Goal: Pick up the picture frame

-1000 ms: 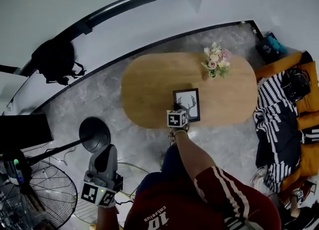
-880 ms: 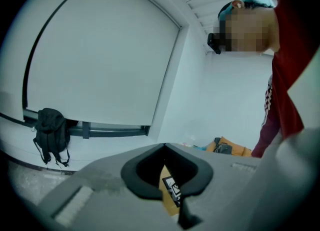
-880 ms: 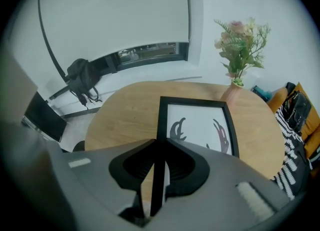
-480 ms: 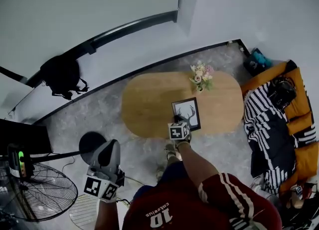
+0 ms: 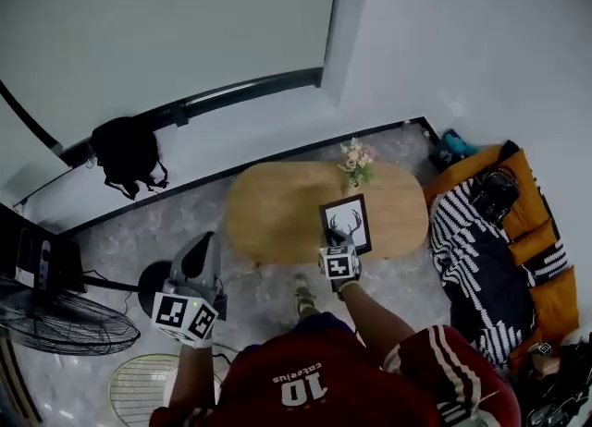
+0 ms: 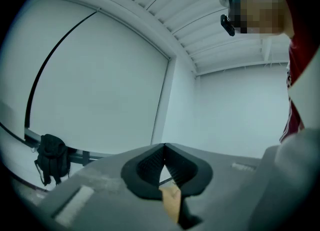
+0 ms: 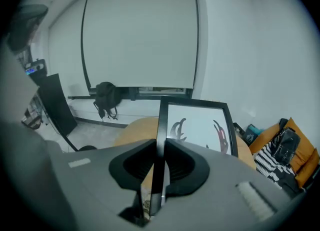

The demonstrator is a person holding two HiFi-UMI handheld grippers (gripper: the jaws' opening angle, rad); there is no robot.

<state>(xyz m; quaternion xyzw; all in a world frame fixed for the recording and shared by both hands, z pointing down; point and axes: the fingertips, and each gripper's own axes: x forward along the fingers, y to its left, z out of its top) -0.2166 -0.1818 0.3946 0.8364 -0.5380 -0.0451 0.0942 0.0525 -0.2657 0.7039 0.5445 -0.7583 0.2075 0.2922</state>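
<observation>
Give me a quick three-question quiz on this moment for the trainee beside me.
1. True or false: the left gripper is holding the picture frame.
2. Multiple choice: what stands on the wooden table? A) a vase of flowers B) a laptop C) a mug
3. Fill in the blank: the right gripper is shut on the frame's black edge, and the print inside shows a deer's ___.

Key: 1 false, its jaws are together with nothing between them; 2 A; 3 antlers.
</observation>
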